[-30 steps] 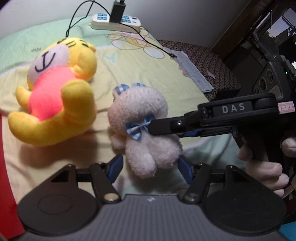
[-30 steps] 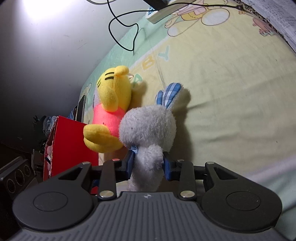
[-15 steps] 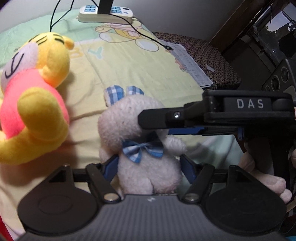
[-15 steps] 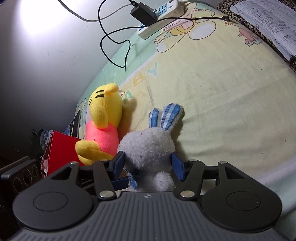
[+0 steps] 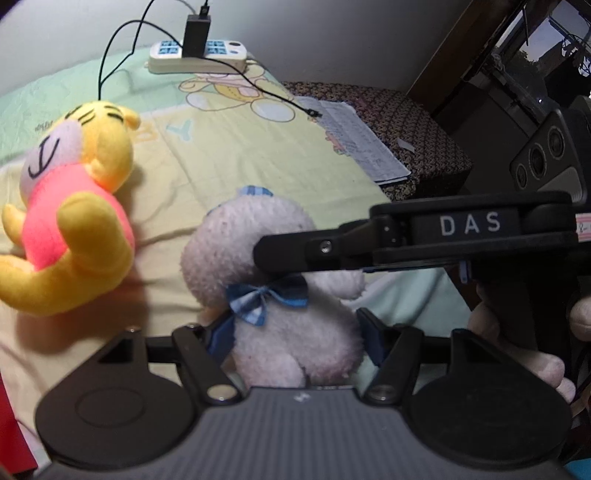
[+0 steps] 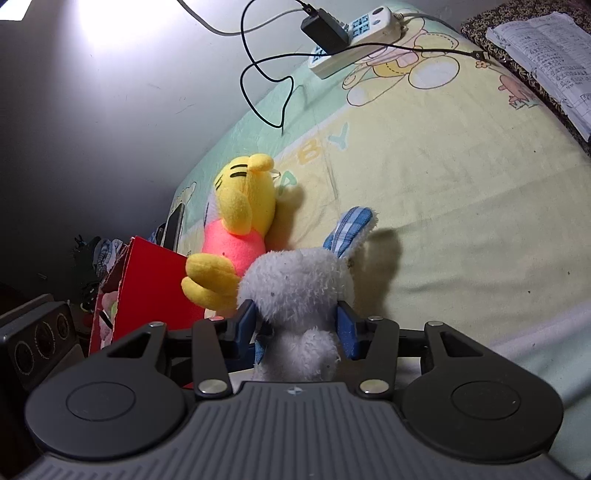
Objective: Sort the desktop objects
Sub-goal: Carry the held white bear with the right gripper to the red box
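Rabbit [image 6: 295, 291]: mid-frame, raised higher than before.
Right gripper [image 6: 299, 328]: jaws just narrowed, clamping rabbit.
Left gripper [image 5: 295, 338]: jaws just narrowed, hugging rabbit's body.

A home bedroom: a cartoon-print bedsheet [image 6: 443, 192] against a wall, with plush toys [image 5: 74, 229] and a power strip [image 5: 199, 59].

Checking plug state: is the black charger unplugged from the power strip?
No, the black charger is plugged into the white power strip, its cable trailing off.
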A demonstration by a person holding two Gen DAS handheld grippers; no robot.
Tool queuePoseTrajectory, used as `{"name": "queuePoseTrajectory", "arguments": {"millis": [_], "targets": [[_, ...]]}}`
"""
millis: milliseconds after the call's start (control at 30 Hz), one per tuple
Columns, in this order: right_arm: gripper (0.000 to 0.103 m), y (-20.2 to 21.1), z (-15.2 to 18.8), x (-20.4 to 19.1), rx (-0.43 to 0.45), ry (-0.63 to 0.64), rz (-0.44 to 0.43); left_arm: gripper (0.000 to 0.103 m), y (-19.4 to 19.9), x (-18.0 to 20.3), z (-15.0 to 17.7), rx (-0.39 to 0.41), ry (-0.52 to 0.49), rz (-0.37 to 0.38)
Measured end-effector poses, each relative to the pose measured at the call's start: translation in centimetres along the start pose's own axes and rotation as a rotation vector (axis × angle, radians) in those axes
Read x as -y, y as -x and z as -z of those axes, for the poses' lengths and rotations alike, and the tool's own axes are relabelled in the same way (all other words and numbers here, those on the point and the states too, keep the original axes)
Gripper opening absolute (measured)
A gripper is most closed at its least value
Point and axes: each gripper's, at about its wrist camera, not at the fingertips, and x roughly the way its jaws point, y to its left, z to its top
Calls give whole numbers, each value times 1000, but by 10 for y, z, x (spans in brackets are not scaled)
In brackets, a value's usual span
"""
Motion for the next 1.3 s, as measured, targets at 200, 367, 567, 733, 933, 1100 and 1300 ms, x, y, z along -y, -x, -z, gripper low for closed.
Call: {"name": "queuePoseTrajectory", "arguments": {"millis": [200, 367, 567, 733, 933, 1100, 1300], "targets": [[49, 22, 10, -34, 102, 89, -29, 67, 38, 8, 5, 97, -12, 7], [48, 36, 19, -75, 197, 141, -73, 67, 91, -2, 6, 220, -19, 12], [48, 31, 35, -146, 276, 215, -157, 67, 171, -33, 22, 358, -43, -39], [48, 1, 49, -206, 292, 276, -241, 67, 227, -74, 43, 434, -35, -118], [48, -51, 66, -267, 262, 344, -314, 67, 274, -129, 66, 475, 12, -219], [48, -102, 76, -294, 188, 339, -343, 67, 292, -172, 84, 464, 58, -292], [46, -153, 89, -312, 116, 343, -334, 67, 290, -217, 103, 405, 120, -331]]}}
